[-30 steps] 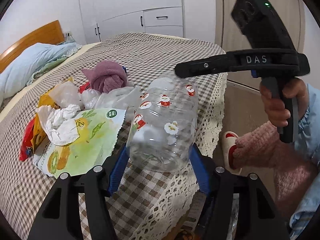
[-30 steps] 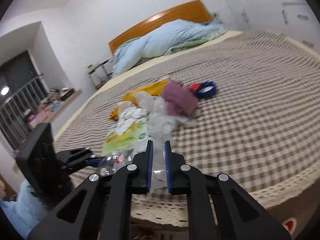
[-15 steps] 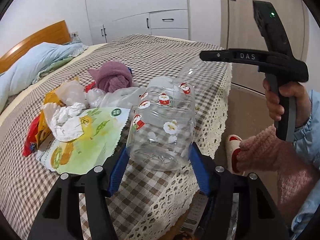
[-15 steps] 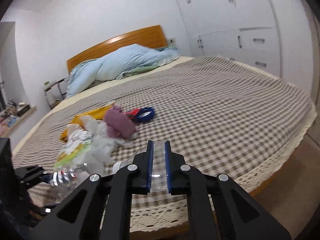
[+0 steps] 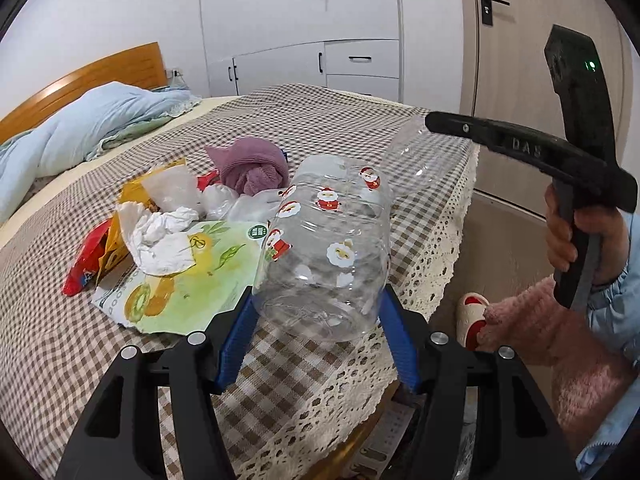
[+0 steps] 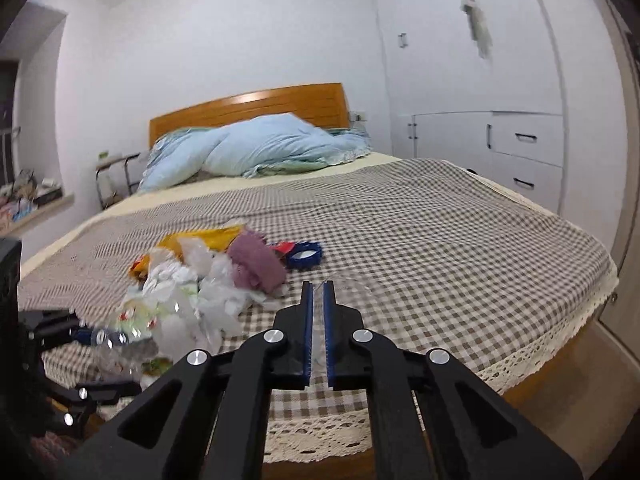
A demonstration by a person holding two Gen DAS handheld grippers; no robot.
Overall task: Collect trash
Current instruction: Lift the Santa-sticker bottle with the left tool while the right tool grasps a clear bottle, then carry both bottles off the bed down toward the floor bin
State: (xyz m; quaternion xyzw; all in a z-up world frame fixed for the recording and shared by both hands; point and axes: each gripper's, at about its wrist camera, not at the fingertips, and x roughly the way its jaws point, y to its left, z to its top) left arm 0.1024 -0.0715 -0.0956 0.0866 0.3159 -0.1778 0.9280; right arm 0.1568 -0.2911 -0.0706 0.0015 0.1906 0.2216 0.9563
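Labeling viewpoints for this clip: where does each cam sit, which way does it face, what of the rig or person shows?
Left wrist: on the left gripper, at the bed's foot corner, facing up the bed; its fingers clamp the Santa jar; the right gripper, a hand and a pink sleeve show.
Right wrist: on the right gripper, facing the headboard; its jaws are closing on a clear plastic piece; the left gripper shows far left.
Shared: trash pile, purple cloth, checked bedspread.
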